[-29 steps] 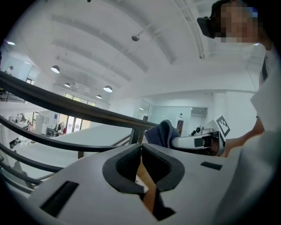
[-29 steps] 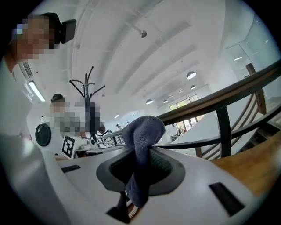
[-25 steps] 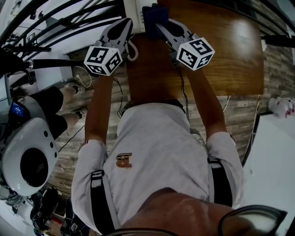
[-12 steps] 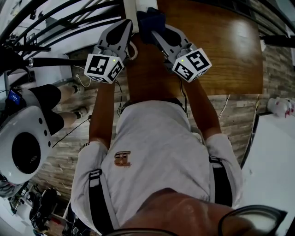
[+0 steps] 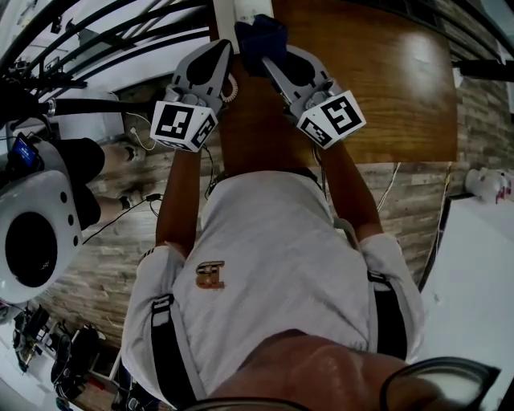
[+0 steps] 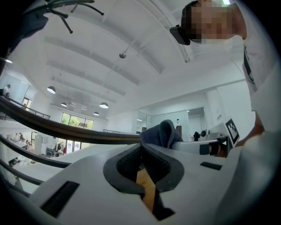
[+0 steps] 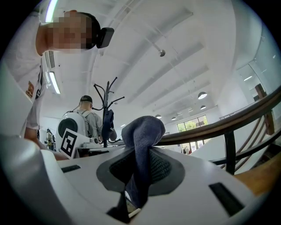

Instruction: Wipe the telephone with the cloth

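Judged to be the wiping step itself: right gripper [image 5: 267, 63] clamped shut on a bunched dark-blue cloth [image 5: 261, 36], wad set at the near end of the white telephone [image 5: 227, 14], seemingly on it, at the far side of the wooden table [image 5: 393, 88]. Left gripper [image 5: 222, 48] just beside on the left, jaws brought fully together on nothing, tips near the coiled handset cord [image 5: 232, 87] — perhaps steadying the telephone, contact impossible to confirm. Next move likely to call for dragging the wad across the telephone's top under light downward pressure, grip firm against slipping, path clear of the cord. Given by the head view alone: telephone, cord, table and the side-by-side lie of the two grippers, though only a sliver of telephone at the top edge. Given by the right gripper view alone: a fold of cloth rising between the pads and hanging down past them, plus a coat stand [image 7: 106, 103] and a person carrying a white rounded pack [image 7: 72, 123] behind. Given by the left gripper view: closed, empty pads over a slit of wood, cloth just beyond the tips — no telephone recognisable in either gripper view.
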Action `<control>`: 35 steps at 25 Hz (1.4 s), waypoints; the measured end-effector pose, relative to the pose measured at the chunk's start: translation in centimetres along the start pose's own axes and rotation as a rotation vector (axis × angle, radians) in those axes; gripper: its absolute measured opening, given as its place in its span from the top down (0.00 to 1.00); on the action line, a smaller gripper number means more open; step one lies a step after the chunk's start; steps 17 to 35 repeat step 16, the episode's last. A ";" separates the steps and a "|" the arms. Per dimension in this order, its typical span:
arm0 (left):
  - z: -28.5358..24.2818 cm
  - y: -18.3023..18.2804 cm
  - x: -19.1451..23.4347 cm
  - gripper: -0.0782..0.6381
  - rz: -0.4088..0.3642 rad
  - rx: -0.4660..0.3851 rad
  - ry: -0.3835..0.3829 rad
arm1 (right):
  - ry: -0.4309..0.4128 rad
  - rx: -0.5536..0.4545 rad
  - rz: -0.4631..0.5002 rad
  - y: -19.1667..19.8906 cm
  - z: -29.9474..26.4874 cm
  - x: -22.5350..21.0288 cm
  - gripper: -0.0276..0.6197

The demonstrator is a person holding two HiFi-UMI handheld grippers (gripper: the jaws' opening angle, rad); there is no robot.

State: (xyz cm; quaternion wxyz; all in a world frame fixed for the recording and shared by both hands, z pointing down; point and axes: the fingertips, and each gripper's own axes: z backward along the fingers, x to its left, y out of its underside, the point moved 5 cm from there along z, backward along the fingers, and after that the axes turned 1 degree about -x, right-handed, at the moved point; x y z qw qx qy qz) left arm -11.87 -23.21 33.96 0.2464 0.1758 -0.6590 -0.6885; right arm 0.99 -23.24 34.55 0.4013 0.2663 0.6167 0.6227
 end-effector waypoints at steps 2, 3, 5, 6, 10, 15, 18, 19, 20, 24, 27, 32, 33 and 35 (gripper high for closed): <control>0.1 -0.2 -0.2 0.87 -0.006 -0.004 -0.004 | -0.004 -0.004 0.002 -0.1 0.3 0.1 0.83; 0.2 -0.3 -0.2 0.87 -0.011 -0.004 -0.006 | -0.005 -0.007 0.002 -0.1 0.3 0.1 0.83; 0.4 -0.3 -0.2 0.87 -0.019 -0.002 -0.007 | -0.005 -0.010 0.001 -0.1 0.3 0.0 0.83; 0.4 -0.3 -0.2 0.87 -0.022 0.000 -0.009 | -0.006 -0.010 0.002 -0.1 0.2 0.0 0.83; 0.9 -0.2 -0.4 0.87 -0.025 0.011 -0.021 | -0.015 -0.010 0.008 0.0 0.4 0.3 0.83; 1.8 0.5 -0.6 0.87 -0.019 0.012 -0.029 | -0.019 -0.010 0.007 0.7 0.7 0.9 0.83; 2.0 0.7 -0.7 0.87 -0.018 0.011 -0.029 | -0.019 -0.010 0.007 0.9 0.9 1.1 0.83; 2.0 0.7 -0.7 0.87 -0.018 0.011 -0.029 | -0.019 -0.010 0.007 0.9 0.9 1.1 0.83; 2.0 0.7 -0.7 0.87 -0.018 0.011 -0.029 | -0.019 -0.010 0.007 0.9 0.9 1.1 0.83; 2.0 0.7 -0.7 0.87 -0.018 0.011 -0.029 | -0.019 -0.010 0.007 0.9 0.9 1.1 0.83; 2.0 0.7 -0.7 0.87 -0.018 0.011 -0.029 | -0.019 -0.010 0.007 0.9 0.9 1.1 0.83; 2.0 0.7 -0.7 0.87 -0.018 0.011 -0.029 | -0.019 -0.010 0.007 0.9 0.9 1.1 0.83; 2.0 0.7 -0.7 0.87 -0.018 0.011 -0.029 | -0.019 -0.010 0.007 0.9 0.9 1.1 0.83; 2.0 0.7 -0.7 0.87 -0.018 0.011 -0.029 | -0.019 -0.010 0.007 0.9 0.9 1.1 0.83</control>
